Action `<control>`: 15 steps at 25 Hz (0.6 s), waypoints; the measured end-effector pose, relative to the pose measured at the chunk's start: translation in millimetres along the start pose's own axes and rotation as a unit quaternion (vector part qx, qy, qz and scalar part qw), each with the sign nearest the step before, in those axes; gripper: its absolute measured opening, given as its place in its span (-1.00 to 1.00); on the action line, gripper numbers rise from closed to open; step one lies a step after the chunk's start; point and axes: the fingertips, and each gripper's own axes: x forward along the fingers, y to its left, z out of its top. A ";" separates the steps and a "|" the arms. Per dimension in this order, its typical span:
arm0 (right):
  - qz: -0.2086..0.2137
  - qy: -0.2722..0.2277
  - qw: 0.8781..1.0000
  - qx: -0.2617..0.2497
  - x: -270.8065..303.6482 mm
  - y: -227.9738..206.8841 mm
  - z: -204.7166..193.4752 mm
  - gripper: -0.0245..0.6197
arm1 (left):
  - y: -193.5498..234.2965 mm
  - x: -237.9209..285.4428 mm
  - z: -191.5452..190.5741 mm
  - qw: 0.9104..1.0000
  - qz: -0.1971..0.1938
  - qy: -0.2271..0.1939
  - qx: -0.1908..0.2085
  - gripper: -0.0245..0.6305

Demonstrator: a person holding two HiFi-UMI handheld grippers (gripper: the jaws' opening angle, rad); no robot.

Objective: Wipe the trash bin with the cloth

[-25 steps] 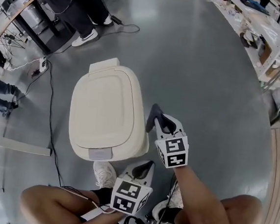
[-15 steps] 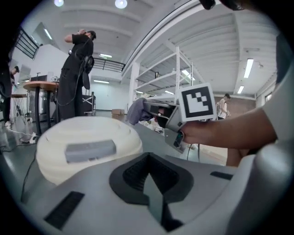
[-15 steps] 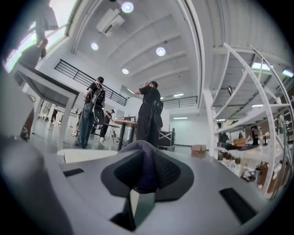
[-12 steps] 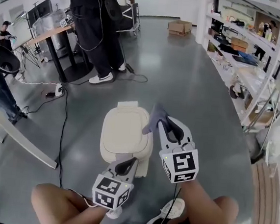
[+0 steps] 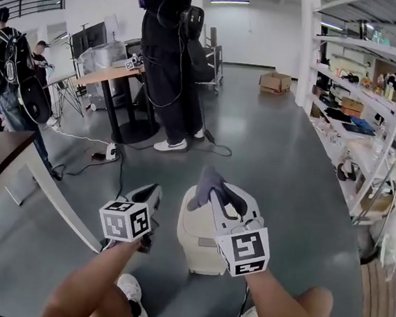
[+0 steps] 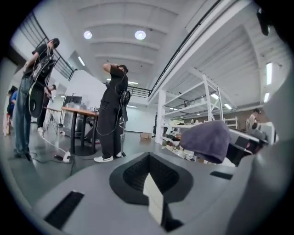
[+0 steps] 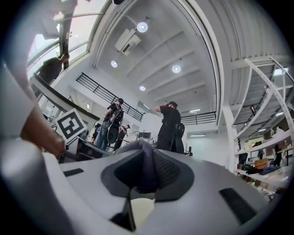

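Your right gripper (image 5: 213, 193) is clamped on the crumpled purple-grey cloth (image 5: 202, 183), held in the air above the cream plastic trash bin (image 5: 193, 243), which stands on the grey floor (image 5: 287, 170). Your left gripper (image 5: 151, 192) has its jaws together, with nothing between them. Wiping looks not yet begun, so next lower the cloth onto the bin's lid.

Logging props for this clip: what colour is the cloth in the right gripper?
Dusky purple-grey. The cloth shows best in the head view.

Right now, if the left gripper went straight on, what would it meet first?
The way looks free: the left gripper points over open floor, passing right of the standing person; depth is unclear.
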 end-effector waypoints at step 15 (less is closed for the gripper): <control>-0.102 0.063 0.990 0.072 93.3 109.9 -65.9 -0.71 | 106.0 7.9 -44.2 0.998 -0.034 0.001 0.046 -0.93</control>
